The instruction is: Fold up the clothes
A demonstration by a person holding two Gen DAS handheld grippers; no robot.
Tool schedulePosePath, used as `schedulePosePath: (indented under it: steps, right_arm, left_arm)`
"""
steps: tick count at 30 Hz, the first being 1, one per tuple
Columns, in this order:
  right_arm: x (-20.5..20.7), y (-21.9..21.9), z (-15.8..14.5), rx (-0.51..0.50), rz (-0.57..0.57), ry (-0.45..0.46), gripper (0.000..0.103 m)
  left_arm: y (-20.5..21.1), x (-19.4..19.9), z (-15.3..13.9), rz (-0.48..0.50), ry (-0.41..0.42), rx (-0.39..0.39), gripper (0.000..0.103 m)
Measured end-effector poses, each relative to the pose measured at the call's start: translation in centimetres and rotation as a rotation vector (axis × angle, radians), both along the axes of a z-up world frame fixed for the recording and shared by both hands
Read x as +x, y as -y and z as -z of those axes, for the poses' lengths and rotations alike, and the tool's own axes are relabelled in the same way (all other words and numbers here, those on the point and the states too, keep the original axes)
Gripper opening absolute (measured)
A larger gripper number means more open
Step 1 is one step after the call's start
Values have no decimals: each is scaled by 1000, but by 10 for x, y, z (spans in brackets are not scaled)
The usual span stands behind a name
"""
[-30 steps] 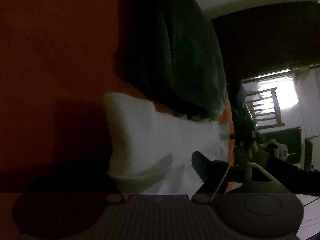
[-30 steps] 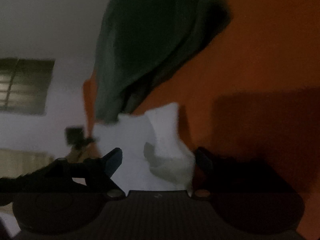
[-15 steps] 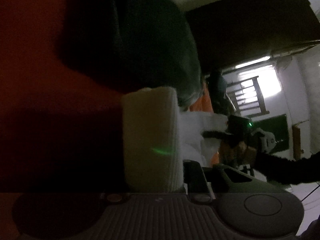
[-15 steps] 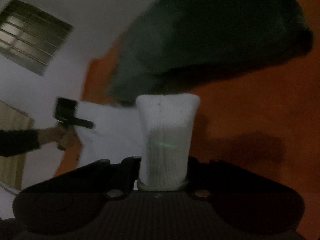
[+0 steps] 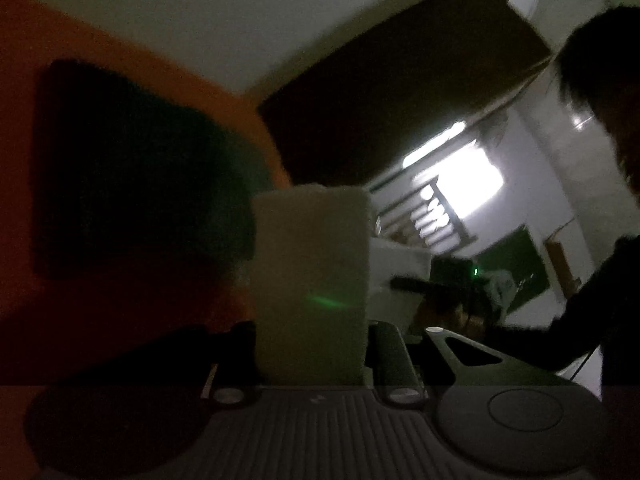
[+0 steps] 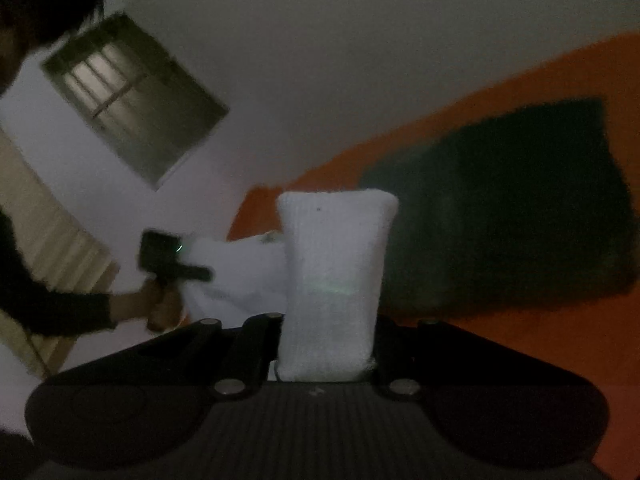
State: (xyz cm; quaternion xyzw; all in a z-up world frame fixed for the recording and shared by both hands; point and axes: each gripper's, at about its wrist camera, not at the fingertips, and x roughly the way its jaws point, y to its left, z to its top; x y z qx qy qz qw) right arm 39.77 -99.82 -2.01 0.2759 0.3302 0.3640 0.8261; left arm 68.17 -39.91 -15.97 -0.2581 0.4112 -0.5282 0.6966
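Orange cloth surface (image 6: 560, 80) carries a dark green garment (image 6: 520, 208). Both my tongs, left (image 5: 310, 344) and right (image 6: 328, 344), clamp the white knitted garment (image 6: 336, 280).

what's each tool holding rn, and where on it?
Both hold the same white garment. The left tool is shut on a ribbed cuff; the right tool is shut on the other cuff. White cloth spans between them.

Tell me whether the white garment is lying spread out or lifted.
Lifted. Each hand-held gripper, left and right, is shut on an edge of the white garment, stretched between them above the orange surface.
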Motion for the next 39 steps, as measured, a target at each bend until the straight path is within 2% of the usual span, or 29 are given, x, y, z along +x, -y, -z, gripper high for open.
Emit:
schedulePosePath:
  steps: [1,5,8,10,11,12,13,14,15,16,17,18,20,22,23,25,28,29,31,34,37,38,39]
  right_arm:
    - [7,10,-6,20,8,9,14]
    - [59,34,-33,-13,57,112,14]
    - [134,48,-33,-25,61,154,14]
    - [188,56,-21,-85,97,147,14]
    - [225,58,-2,-84,84,101,14]
    - [252,55,17,-136,104,43,15]
    - [278,52,36,-189,125,-15,22]
    - [304,46,59,-294,168,-110,32]
    - [326,42,83,-386,217,-237,32]
    - [334,41,94,-417,283,-283,30]
    - [331,47,96,-373,365,-257,32]
    - [326,51,98,-314,419,-241,32]
    - [315,59,102,-234,498,-229,33]
    - [306,54,100,-251,533,-214,35]
    - [301,54,97,-270,578,-211,48]
    - [292,55,92,-307,690,-207,68]
    - [279,42,71,-358,790,-125,67]
    - [273,34,64,-380,784,-94,67]
    - [264,-4,55,-403,684,-67,67]
    - [248,-65,58,-377,588,-25,68]
    - [246,-135,74,-329,597,143,87]
    - [255,-149,81,-344,579,151,87]
    - [270,-165,92,-356,567,104,87]
  left_arm:
    - [5,17,4,-29,-12,23,16]
    - [27,86,19,-145,-58,117,16]
    - [43,138,31,-232,-93,187,16]
    - [54,172,38,-290,-116,233,16]
    - [59,189,42,-319,-128,257,17]
    - [65,207,46,-348,-139,280,18]
    - [70,224,50,-377,-151,303,21]
    - [76,241,54,-406,-163,327,27]
    - [81,258,57,-435,-174,350,28]
    - [85,272,59,-471,-180,363,28]
    - [80,270,52,-539,-158,324,35]
    - [76,268,45,-607,-136,285,56]
    - [61,264,32,-714,-100,249,85]
    - [44,261,19,-797,-72,251,85]
    - [37,257,14,-816,-68,283,85]
    - [25,249,5,-848,-55,349,83]
    - [38,219,-11,-789,20,474,87]
    - [48,205,-13,-750,46,507,89]
    - [72,176,-15,-680,112,547,102]
    - [128,141,-7,-624,232,520,103]
    - [178,145,4,-650,345,511,103]
    - [191,155,13,-665,367,534,103]
    - [202,165,22,-678,388,565,103]
